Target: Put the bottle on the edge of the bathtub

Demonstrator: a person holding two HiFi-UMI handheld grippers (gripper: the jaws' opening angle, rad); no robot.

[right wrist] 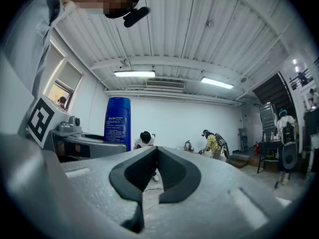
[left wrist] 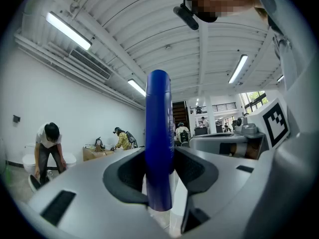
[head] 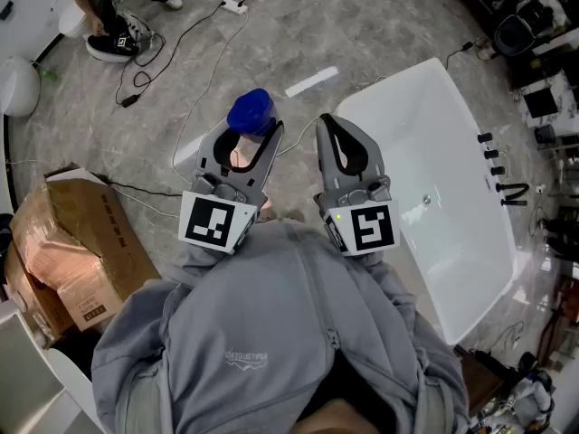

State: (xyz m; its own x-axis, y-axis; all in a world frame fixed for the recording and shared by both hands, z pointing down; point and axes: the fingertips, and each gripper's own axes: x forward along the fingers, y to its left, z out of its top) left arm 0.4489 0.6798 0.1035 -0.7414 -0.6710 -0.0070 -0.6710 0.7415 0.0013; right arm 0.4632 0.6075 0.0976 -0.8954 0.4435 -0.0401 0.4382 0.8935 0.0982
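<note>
A blue bottle (head: 251,113) stands upright between the jaws of my left gripper (head: 251,136), held over the grey floor left of the bathtub. In the left gripper view the bottle (left wrist: 159,148) fills the gap and both pads press its sides, so my left gripper (left wrist: 159,176) is shut on it. My right gripper (head: 327,123) hangs beside it, jaws closed together with nothing in them. The right gripper view shows my right gripper (right wrist: 156,154) shut and the bottle (right wrist: 117,123) off to the left. The white bathtub (head: 389,87) lies to the right of both grippers.
A torn cardboard box (head: 74,253) sits on the floor at the left. Cables (head: 194,34) trail across the grey floor. Black taps (head: 494,157) line the tub's far edge. A person's feet (head: 114,43) stand at the top left; equipment crowds the right side.
</note>
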